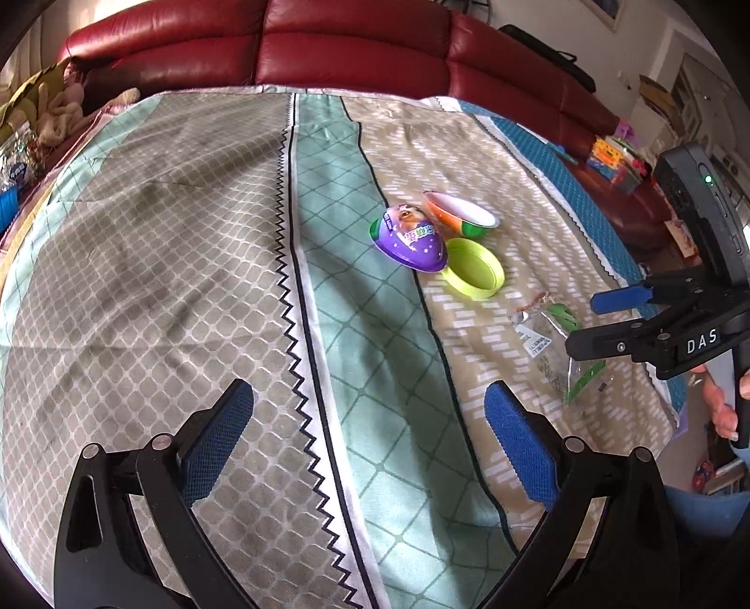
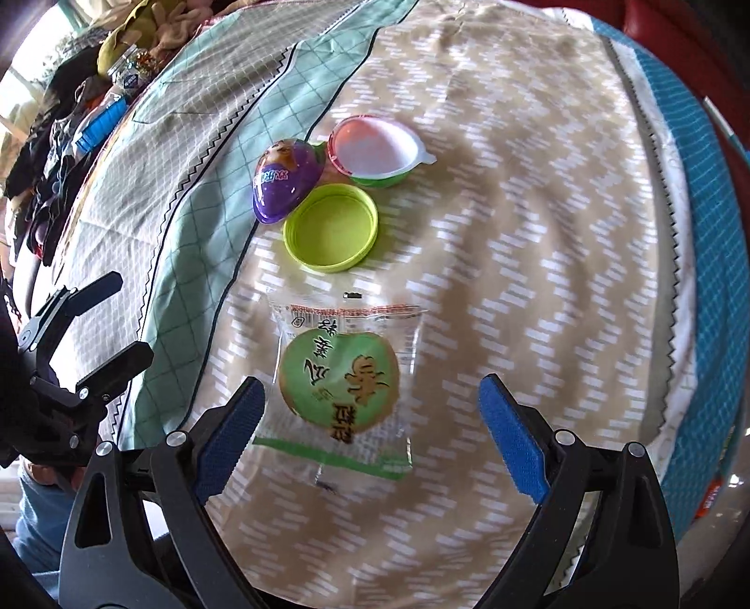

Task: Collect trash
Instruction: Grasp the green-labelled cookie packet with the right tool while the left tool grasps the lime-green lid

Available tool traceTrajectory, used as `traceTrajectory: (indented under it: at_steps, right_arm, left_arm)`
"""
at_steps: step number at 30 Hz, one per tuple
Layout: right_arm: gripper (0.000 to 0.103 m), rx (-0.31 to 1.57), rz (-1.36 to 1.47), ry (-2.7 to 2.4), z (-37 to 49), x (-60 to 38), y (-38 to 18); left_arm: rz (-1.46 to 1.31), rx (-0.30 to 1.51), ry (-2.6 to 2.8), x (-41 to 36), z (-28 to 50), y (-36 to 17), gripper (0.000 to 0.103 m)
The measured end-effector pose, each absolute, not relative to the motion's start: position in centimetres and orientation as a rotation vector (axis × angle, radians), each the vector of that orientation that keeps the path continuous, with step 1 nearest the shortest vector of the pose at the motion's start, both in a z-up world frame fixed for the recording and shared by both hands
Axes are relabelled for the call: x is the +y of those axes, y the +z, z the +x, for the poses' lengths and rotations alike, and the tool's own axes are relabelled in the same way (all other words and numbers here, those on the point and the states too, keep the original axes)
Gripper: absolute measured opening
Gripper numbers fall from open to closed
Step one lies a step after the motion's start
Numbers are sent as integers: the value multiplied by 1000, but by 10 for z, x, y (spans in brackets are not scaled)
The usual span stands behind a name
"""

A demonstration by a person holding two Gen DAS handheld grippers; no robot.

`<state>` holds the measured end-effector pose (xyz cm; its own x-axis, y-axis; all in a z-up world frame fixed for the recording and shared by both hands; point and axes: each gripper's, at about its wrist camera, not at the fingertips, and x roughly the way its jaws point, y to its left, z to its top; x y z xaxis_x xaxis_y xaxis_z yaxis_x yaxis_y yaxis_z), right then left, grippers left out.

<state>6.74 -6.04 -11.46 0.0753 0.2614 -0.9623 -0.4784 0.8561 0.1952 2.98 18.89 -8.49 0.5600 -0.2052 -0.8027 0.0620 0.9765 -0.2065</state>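
Note:
On a patchwork cloth (image 1: 187, 262) lie a purple egg-shaped shell (image 1: 408, 238), an orange and green cup (image 1: 461, 217), a lime green lid (image 1: 474, 267) and a clear wrapper with a green round print (image 2: 338, 384). My right gripper (image 2: 370, 417) hangs open straight above the wrapper, its blue pads (image 2: 511, 440) either side and apart from it. My left gripper (image 1: 370, 421) is open over bare cloth, left of the trash. In the left wrist view the right gripper (image 1: 586, 323) reaches in from the right over the wrapper (image 1: 548, 337).
A red leather sofa (image 1: 328, 42) runs behind the cloth. Clothes and bottles (image 2: 79, 117) pile up along the far left edge. Toys (image 1: 614, 159) sit on the sofa at the right. A hand (image 1: 724, 403) holds the right gripper's handle.

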Motion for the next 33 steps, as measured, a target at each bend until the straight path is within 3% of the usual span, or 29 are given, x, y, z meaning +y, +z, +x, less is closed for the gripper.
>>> traceTrajectory:
  at_steps: [2,4,17,19,22,30,33]
  right_arm:
    - [85,1403,-183,574,67,-57,-120]
    - [58,1413,-180,581,67,-57,-125]
    - [56,1306,-138,418,97,-128,-100]
    - [56,1297,-124,407,100,-136,-99]
    - [56,1298,-98,408,102,-146,-99]
    - [57,1291,-56,405,104,-161,-102]
    - [57,1287,-35,400,106,-167,-103]
  left_arm:
    - [-176,966,-158,190,32,-87,99]
    - [-184,967,-159,189,34,-88,99]
    - [-184,994,-229,129,81,-88,97]
    - [-175,1014,-243,116,92,-92,83]
    - [-161,1035,-245,101,104,-99,69]
    - [-120,1034,-197,86,125,-106,67]
    - [-61,1015,-171,78,128,-106,53]
